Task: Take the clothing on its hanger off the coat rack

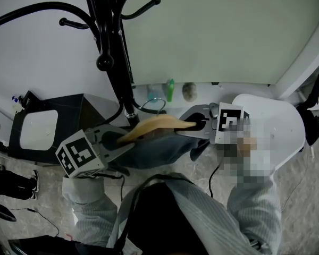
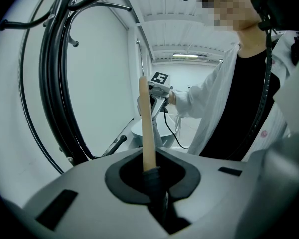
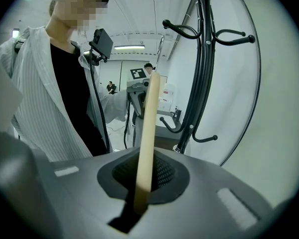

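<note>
Light in the head view is bright, soft and even. The pale wall (image 1: 212, 36) and floor (image 1: 303, 206) carry only faint shadows, while the dark clothing (image 1: 159, 147) under the hanger (image 1: 154, 125) loses its detail. Both gripper views are fisheye with black corners, and the rack (image 2: 55, 83) bows into curves toward the edges. A ceiling light (image 2: 197, 56) glares white far off in each. The hanger looks fairly sharp, but the grey foreground nearest each lens is soft.

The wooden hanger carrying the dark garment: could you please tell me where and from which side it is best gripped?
By its two arm ends, one gripper from each side: the hanger is thin and flat, with the garment hanging below. The left gripper and right gripper hold it so.
</note>
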A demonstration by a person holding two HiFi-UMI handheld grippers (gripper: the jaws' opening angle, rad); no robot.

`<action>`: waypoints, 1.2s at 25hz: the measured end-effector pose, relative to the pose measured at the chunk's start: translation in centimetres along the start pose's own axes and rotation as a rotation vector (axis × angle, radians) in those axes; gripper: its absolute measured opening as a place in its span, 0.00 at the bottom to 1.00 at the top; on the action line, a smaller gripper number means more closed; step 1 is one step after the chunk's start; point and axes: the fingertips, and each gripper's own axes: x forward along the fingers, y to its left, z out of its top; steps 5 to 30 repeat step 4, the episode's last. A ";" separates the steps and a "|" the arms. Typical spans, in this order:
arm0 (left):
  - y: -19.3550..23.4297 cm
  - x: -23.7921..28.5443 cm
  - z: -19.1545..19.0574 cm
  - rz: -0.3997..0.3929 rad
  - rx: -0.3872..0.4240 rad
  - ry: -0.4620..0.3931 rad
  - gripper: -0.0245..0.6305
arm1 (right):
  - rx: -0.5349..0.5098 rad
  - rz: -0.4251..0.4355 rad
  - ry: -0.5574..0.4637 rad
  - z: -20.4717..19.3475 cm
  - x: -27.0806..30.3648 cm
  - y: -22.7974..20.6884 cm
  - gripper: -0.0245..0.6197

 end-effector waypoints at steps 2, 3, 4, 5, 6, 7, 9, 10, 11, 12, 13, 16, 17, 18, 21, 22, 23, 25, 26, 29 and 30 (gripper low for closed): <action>0.1 0.0 0.0 0.000 0.002 0.003 0.09 | 0.002 -0.003 0.000 0.0 0.0 -0.1 0.05; 0.2 0.0 0.0 0.001 0.002 0.005 0.09 | 0.003 -0.004 -0.001 0.0 0.0 -0.1 0.05; 0.3 -0.1 0.0 0.002 0.003 0.007 0.09 | 0.004 -0.006 -0.001 0.0 -0.1 -0.1 0.05; 0.3 -0.1 0.0 0.002 0.003 0.007 0.09 | 0.004 -0.006 -0.001 0.0 -0.1 -0.1 0.05; 0.3 -0.1 0.0 0.002 0.003 0.007 0.09 | 0.004 -0.006 -0.001 0.0 -0.1 -0.1 0.05; 0.3 -0.1 0.0 0.002 0.003 0.007 0.09 | 0.004 -0.006 -0.001 0.0 -0.1 -0.1 0.05; 0.3 -0.1 0.0 0.002 0.003 0.007 0.09 | 0.004 -0.006 -0.001 0.0 -0.1 -0.1 0.05; 0.3 -0.1 0.0 0.002 0.003 0.007 0.09 | 0.004 -0.006 -0.001 0.0 -0.1 -0.1 0.05; 0.3 -0.1 0.0 0.002 0.003 0.007 0.09 | 0.004 -0.006 -0.001 0.0 -0.1 -0.1 0.05; 0.3 -0.1 0.0 0.002 0.003 0.007 0.09 | 0.004 -0.006 -0.001 0.0 -0.1 -0.1 0.05; 0.3 -0.1 0.0 0.002 0.003 0.007 0.09 | 0.004 -0.006 -0.001 0.0 -0.1 -0.1 0.05; 0.3 -0.1 0.0 0.002 0.003 0.007 0.09 | 0.004 -0.006 -0.001 0.0 -0.1 -0.1 0.05; 0.3 -0.1 0.0 0.002 0.003 0.007 0.09 | 0.004 -0.006 -0.001 0.0 -0.1 -0.1 0.05; 0.3 -0.1 0.0 0.002 0.003 0.007 0.09 | 0.004 -0.006 -0.001 0.0 -0.1 -0.1 0.05; 0.3 -0.1 0.0 0.002 0.003 0.007 0.09 | 0.004 -0.006 -0.001 0.0 -0.1 -0.1 0.05; 0.3 -0.1 0.0 0.002 0.003 0.007 0.09 | 0.004 -0.006 -0.001 0.0 -0.1 -0.1 0.05; 0.3 -0.1 0.0 0.002 0.003 0.007 0.09 | 0.004 -0.006 -0.001 0.0 -0.1 -0.1 0.05; 0.3 -0.1 0.0 0.002 0.003 0.007 0.09 | 0.004 -0.006 -0.001 0.0 -0.1 -0.1 0.05; 0.3 -0.1 0.0 0.002 0.003 0.007 0.09 | 0.004 -0.006 -0.001 0.0 -0.1 -0.1 0.05; 0.3 -0.1 0.0 0.002 0.003 0.007 0.09 | 0.004 -0.006 -0.001 0.0 -0.1 -0.1 0.05; 0.3 -0.1 0.0 0.002 0.003 0.007 0.09 | 0.004 -0.006 -0.001 0.0 -0.1 -0.1 0.05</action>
